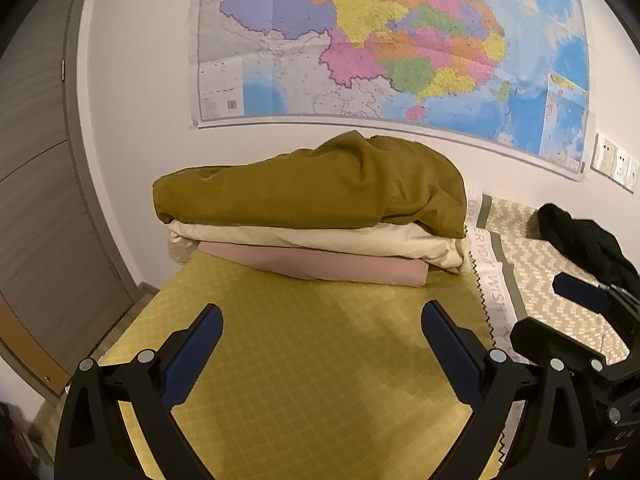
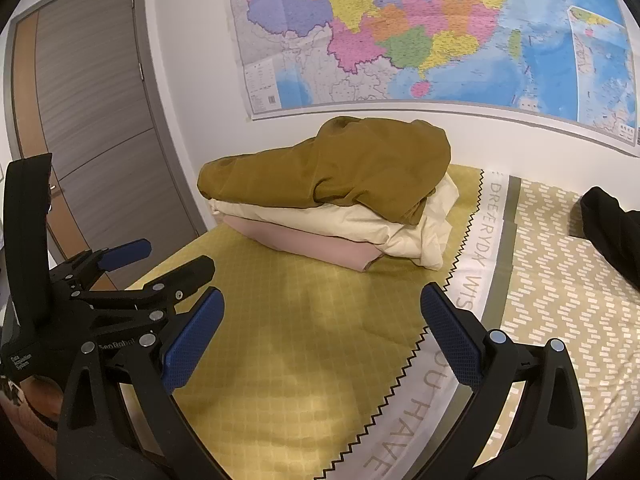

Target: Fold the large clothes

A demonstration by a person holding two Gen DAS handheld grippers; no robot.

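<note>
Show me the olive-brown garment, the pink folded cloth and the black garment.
olive-brown garment [image 1: 320, 188], left wrist view, middle of its top fold.
pink folded cloth [image 1: 340, 266], left wrist view, front edge.
black garment [image 1: 580, 240], left wrist view, its bunched middle.

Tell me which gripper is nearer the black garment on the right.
Right. The right gripper sits between the left gripper and the black garment, just short of it; the left one is farther off, facing the folded stack.

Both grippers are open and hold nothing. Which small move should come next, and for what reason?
Probably move the right gripper rightward toward the black garment, which lies unfolded on the patterned cover. The olive, cream and pink pieces already sit folded in a stack, and the left gripper is also open and empty.
</note>
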